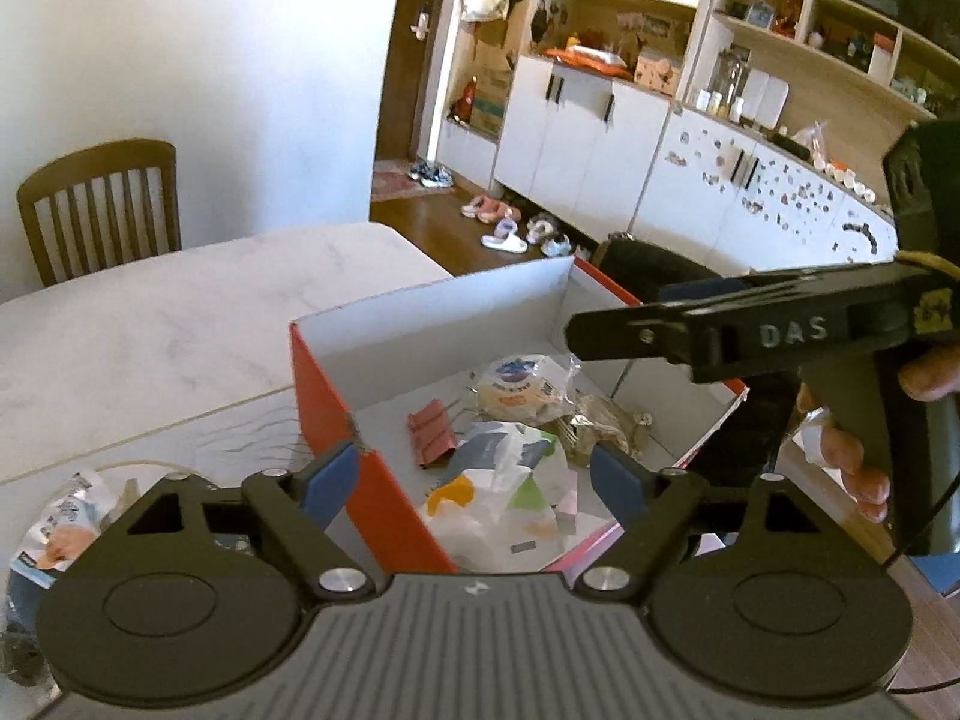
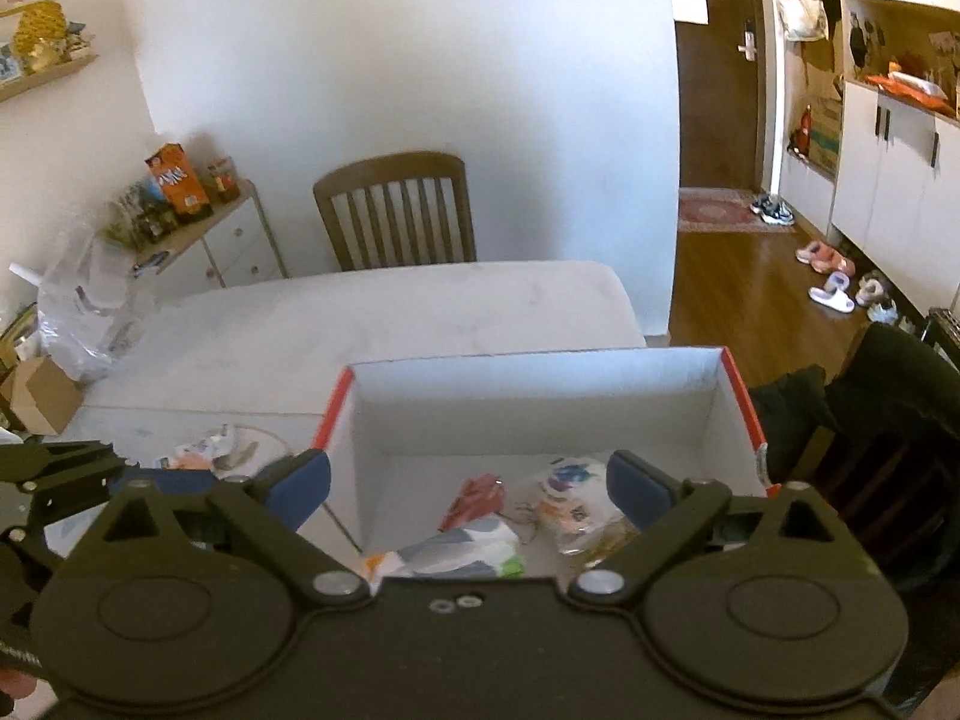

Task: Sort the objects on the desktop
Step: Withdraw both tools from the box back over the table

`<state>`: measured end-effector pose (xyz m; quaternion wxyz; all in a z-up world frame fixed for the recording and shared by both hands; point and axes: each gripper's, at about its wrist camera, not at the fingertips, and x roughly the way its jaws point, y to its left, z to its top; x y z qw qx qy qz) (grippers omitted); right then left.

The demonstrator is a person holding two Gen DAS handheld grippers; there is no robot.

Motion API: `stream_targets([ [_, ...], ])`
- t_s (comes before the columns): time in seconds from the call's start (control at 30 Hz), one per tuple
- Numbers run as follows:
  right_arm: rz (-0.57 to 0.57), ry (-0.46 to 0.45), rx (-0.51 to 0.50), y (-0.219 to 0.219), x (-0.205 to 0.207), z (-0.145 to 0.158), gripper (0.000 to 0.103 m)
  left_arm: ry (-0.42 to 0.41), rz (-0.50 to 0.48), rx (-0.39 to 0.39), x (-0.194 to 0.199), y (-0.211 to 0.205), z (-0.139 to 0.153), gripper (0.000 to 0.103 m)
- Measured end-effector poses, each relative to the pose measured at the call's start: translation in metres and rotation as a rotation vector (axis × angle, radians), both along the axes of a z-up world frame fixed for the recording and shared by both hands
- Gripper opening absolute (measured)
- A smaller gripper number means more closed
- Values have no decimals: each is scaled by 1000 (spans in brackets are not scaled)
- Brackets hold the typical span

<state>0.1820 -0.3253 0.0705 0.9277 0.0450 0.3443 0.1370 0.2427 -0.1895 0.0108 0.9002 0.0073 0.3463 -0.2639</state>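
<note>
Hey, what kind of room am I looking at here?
Most likely a home dining area by the entryway: a brown slatted wooden chair at a pale marble-look table, slippers and shoes on the wood floor, and white storage cabinets with cluttered shelves.

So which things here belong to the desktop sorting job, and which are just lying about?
Job:
red box
red binder clips
round snack packet
white wrappers
packet left on table
left gripper
right gripper

Lying about:
chair
slippers
orange carton
</note>
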Motion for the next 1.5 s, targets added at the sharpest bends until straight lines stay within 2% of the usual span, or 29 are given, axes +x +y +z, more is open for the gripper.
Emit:
stream_targets([
  [0.1, -4, -30, 9, 6, -10, 6, 102, -5, 0, -22, -4, 12, 3, 86],
  [0.2, -18, -48, 31, 13, -19, 10, 102, -26, 3, -26, -10, 25, 5, 93],
  [0.27, -27, -58, 43, 18, -25, 11, 102, -40, 11, -25, -14, 35, 6, 103],
  [0.53, -39, -114, 52, 46, -52, 13, 102, -64, 56, -51, -21, 82, 11, 103],
  [0.83, -24, -145, 12, 103, -78, 8, 103, -91, 108, -47, -25, 138, 8, 103],
  [1.0, -8, -136, -3, 136, -85, 1, 103, -124, 144, -50, -29, 171, 6, 103],
  [1.33, -5, -103, -1, 194, -94, -15, 103, -85, 192, -95, -27, 235, -11, 103],
  [1.5, -2, -84, -4, 216, -97, -24, 103, -95, 210, -72, -24, 257, -17, 103],
])
